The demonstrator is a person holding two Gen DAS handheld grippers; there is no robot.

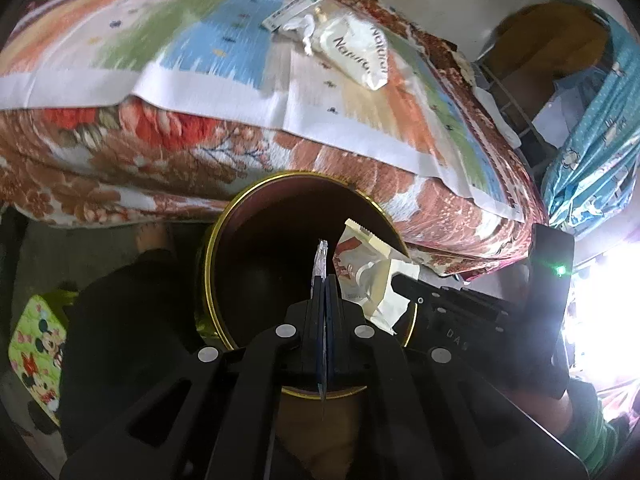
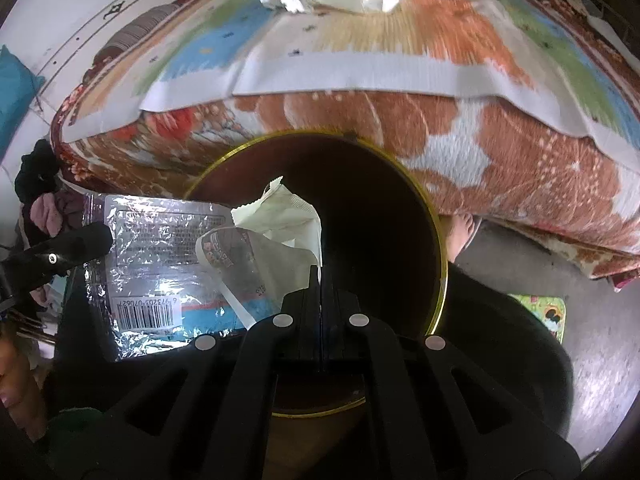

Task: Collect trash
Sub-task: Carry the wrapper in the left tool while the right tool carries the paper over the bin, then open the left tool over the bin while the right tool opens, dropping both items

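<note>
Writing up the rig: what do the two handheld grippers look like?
Both are matte black plastic. The left gripper and right gripper each have flat parallel fingers on slotted linkage arms with round silver pivot caps. From the left wrist view, the right one's body shows a green LED and embossed lettering.

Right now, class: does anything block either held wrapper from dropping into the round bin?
Nothing visible does. The left claw holds the silver foil packet and the right claw the cream wrapper, both over the gold-rimmed bin, its mouth open.
</note>
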